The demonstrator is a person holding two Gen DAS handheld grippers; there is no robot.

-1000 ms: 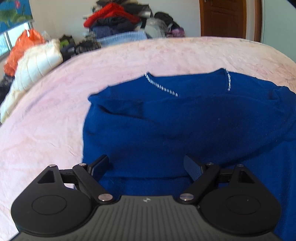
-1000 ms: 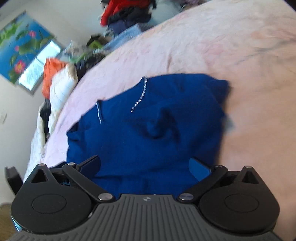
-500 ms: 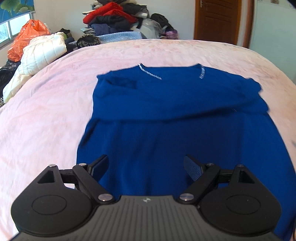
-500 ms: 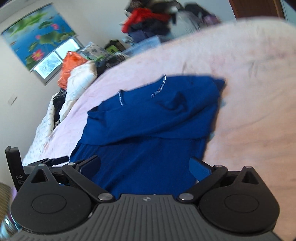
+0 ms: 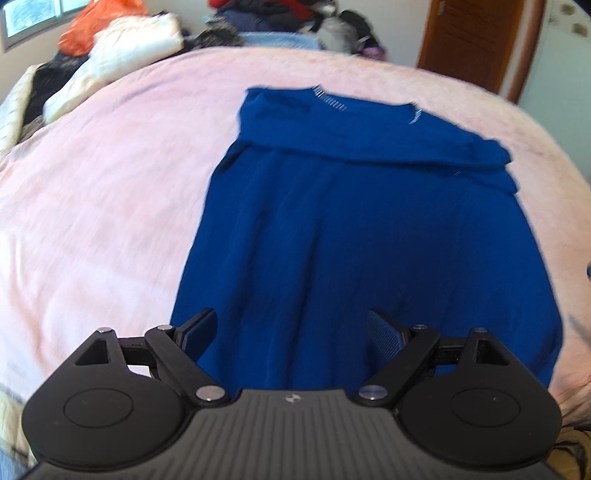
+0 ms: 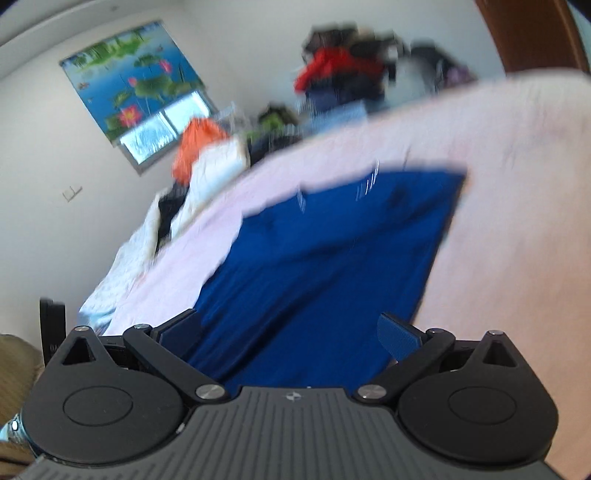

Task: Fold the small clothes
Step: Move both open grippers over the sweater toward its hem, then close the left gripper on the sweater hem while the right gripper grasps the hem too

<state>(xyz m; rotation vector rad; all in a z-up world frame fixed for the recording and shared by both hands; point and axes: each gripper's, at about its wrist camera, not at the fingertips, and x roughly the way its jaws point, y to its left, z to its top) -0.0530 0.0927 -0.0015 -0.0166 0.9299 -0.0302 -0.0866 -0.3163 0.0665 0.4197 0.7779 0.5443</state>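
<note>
Garment first: the blue top (image 5: 354,229) lies flat on the pink bed (image 5: 103,192), its long axis running from the hem near both cameras at 6 o'clock up to the neckline (image 5: 330,100) at 12 o'clock, with a band folded across the shoulders just below that collar. In the left wrist view the left claw (image 5: 297,328) hangs over the hem end with its jaws spread wide and nothing between them; the left fingertip (image 5: 201,326) sits about over the cloth's left side edge, so this claw looks nearest the hem's left corner. In the right wrist view the right claw (image 6: 290,330) is likewise spread and empty, and the top (image 6: 332,258) stretches away toward 1 o'clock, its right side edge running down to just inside the right fingertip (image 6: 399,338); that picture is badly blurred, so I cannot tell whether either claw touches the fabric. Each claw seems placed to take its own hem corner, and the likely next fold would carry the hem toward 12 o'clock, along the long axis. Bare bedding lies open at 9 o'clock of the top and beyond the collar, giving room to move; the heap of clothes (image 5: 280,18) and the white and orange bundles (image 5: 122,40) sit well apart past the bed's far edge
</note>
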